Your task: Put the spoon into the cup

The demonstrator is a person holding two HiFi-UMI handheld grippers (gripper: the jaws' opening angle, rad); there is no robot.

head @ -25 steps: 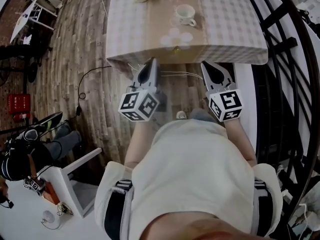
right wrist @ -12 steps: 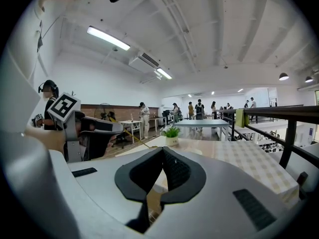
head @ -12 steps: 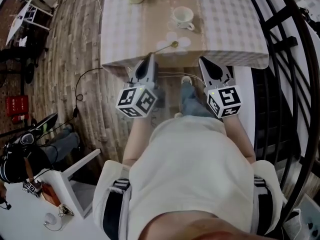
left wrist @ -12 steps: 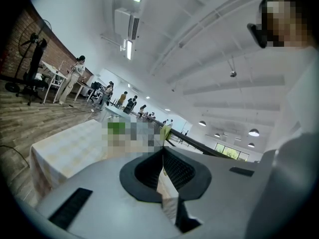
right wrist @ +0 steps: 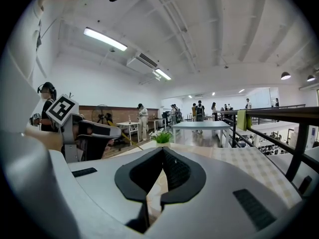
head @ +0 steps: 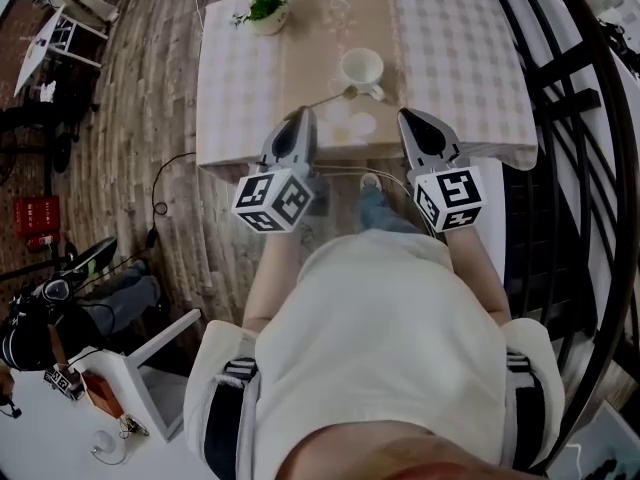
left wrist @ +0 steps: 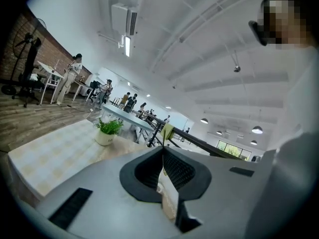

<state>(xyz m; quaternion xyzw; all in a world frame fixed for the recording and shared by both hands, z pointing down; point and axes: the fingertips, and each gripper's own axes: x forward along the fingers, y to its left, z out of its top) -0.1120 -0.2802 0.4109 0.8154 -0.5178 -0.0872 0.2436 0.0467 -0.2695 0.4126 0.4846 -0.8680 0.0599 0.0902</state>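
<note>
A white cup stands on a saucer in the middle of the checked tablecloth. Just in front of the cup lies a thin spoon, bowl toward the cup. My left gripper is shut and empty, its tip at the spoon's handle end above the table's near edge. My right gripper is also shut and empty, near the same edge to the right of the cup. In the left gripper view the gripper points upward with its jaws together. The right gripper view shows that gripper shut too.
A small potted plant stands at the table's far left corner; it also shows as a plant and a plant. A black railing runs along the right. White furniture and bags sit on the floor at the left.
The person has stepped toward the table. The table, cup and spoon have slid closer in the head view, and both gripper tips now reach the table's near edge. Both stay shut.
</note>
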